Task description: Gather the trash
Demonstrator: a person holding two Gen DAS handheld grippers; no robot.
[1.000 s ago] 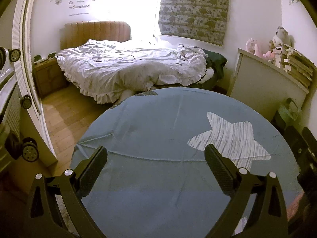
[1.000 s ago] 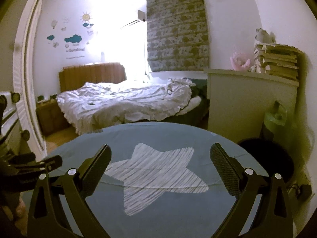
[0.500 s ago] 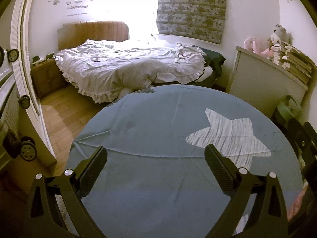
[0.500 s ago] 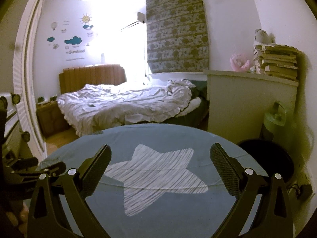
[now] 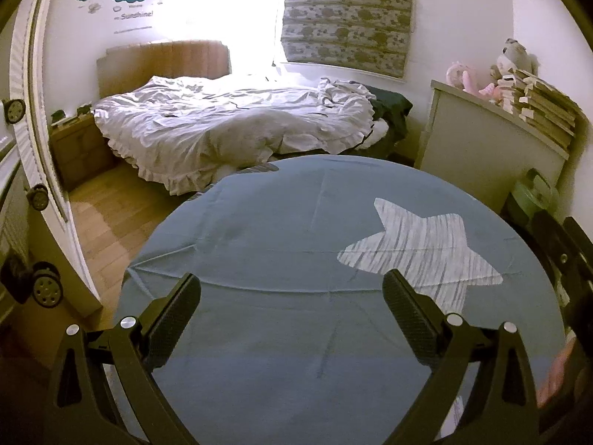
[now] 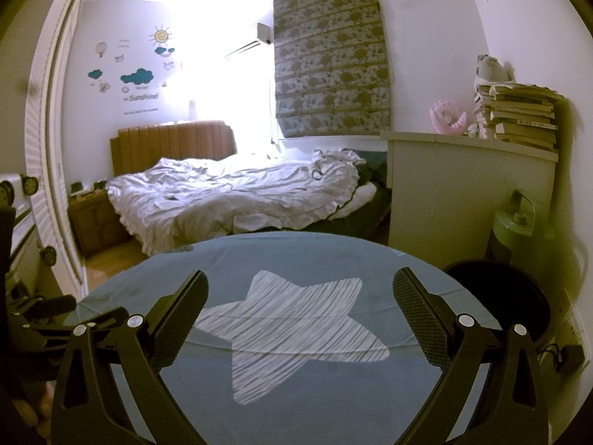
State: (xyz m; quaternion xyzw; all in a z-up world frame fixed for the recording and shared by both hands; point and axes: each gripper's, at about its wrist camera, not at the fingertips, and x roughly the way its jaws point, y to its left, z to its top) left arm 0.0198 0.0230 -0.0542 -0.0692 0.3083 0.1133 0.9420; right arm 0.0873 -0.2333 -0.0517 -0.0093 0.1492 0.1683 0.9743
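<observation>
Your left tongs (image 5: pixel 291 298) and right tongs (image 6: pixel 300 296) both stand released, jaws spread wide with nothing between them, side by side over the near edge of the round table (image 5: pixel 259 230) with its blue cloth and pale star (image 6: pixel 289 326). No trash shows anywhere on the cloth in either view, so the step in hand looks like searching rather than grasping.

To do it well, sweep the cameras slowly, since small scraps blur easily in this dim light against the glaring window. Check beyond the table's edges: the wooden floor (image 5: pixel 107 222) off the left edge, the gap before the unmade bed (image 5: pixel 229 129), and the space off the right edge, where a dark round bin (image 6: pixel 500 293) stands beside a green container (image 6: pixel 519 230) under the white cabinet (image 6: pixel 456 193). That bin is probably where whatever you find should end up, so keep its place in mind.

As for pose, both tongs point forward over the table toward the bed, held roughly level. The left one sits nearer the left edge and looks down more steeply; the right one sits lower, centred on the star, with the left tool visible at its left. Keep the jaws spread until something is squarely between them.
</observation>
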